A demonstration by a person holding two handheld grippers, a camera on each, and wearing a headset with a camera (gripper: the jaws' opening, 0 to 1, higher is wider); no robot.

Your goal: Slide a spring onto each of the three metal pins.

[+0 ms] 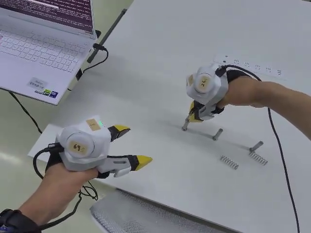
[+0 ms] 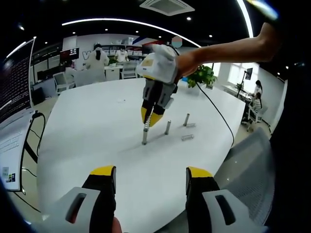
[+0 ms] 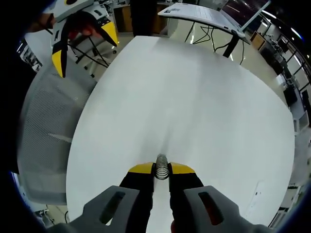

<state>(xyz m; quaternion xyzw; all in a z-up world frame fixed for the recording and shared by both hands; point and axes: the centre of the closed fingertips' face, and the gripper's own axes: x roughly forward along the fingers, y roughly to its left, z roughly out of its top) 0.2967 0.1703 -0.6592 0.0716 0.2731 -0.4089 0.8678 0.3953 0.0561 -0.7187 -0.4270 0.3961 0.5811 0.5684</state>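
My right gripper (image 1: 193, 115) is shut on a small spring (image 1: 189, 117), held upright with its lower end at the top of the leftmost metal pin (image 1: 185, 127). The right gripper view looks straight down the spring (image 3: 162, 166), clamped between the yellow tips of the right gripper (image 3: 162, 169). Two more pins (image 1: 217, 134) (image 1: 256, 146) stand to the right on the white table (image 1: 160, 58). Near them lie two loose springs (image 1: 229, 162) (image 1: 258, 158). My left gripper (image 1: 136, 144) hovers open and holds nothing at the table's near edge; in its own view the left gripper (image 2: 150, 172) faces the pins (image 2: 167, 127).
An open laptop (image 1: 43, 34) with cables sits at the far left. A grey mesh chair back (image 1: 136, 213) is just below the table's near edge. A printed sheet (image 1: 252, 65) lies at the far right. People and desks are in the room beyond.
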